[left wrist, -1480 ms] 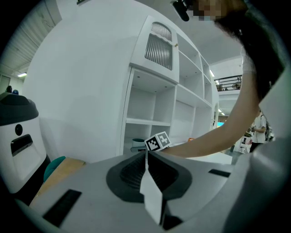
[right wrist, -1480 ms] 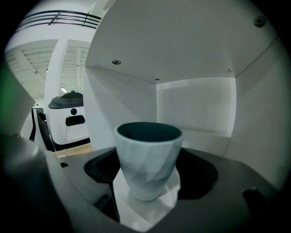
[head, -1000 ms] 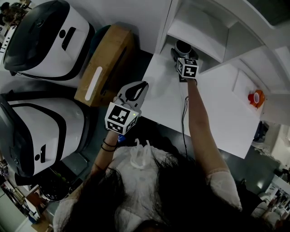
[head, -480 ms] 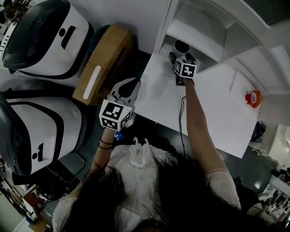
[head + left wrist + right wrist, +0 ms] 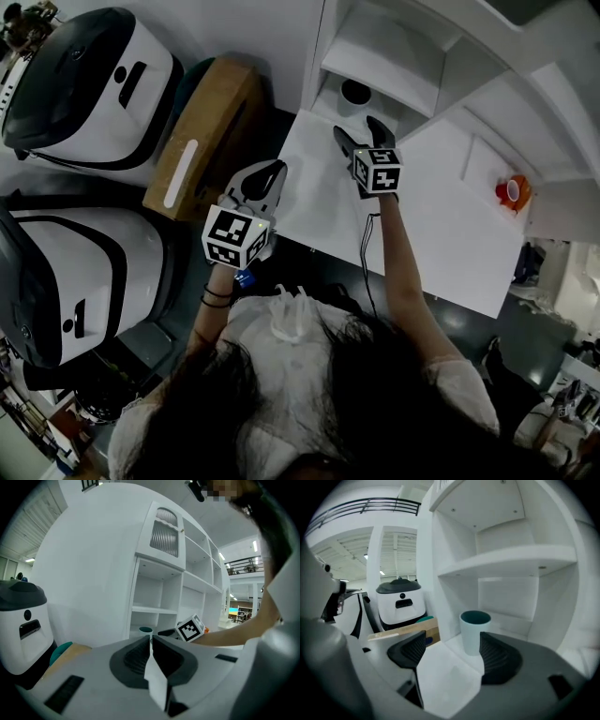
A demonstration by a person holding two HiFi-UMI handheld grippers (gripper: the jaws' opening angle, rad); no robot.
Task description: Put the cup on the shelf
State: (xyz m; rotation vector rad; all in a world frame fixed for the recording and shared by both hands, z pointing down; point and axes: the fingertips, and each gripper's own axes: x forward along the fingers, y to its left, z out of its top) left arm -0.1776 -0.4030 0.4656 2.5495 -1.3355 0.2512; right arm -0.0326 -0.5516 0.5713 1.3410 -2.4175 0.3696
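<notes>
One cup (image 5: 355, 92) stands upright on the floor of the shelf's (image 5: 380, 58) lowest compartment, at the far edge of the white desk (image 5: 450, 234). It is pale outside and dark teal inside, and nothing grips it.

The right gripper (image 5: 355, 127) points at that compartment with its two jaws spread apart. In the right gripper view the cup (image 5: 475, 631) shows just ahead of the open jaws of the right gripper (image 5: 453, 640), close by the right-hand jaw; the head view shows a gap between the jaw tips and the cup.

The left gripper (image 5: 267, 176) hangs over the desk's near left corner, well apart from the cup. In the left gripper view its two jaws are pressed together with nothing between them, and beyond the left gripper (image 5: 151, 639) the cup (image 5: 146, 630) is visible in the shelf.

On the floor to the left of the desk stand two white-and-black machines (image 5: 84, 80) and one brown cardboard box (image 5: 202, 136). One small orange object (image 5: 507, 192) sits at the desk's far right.
</notes>
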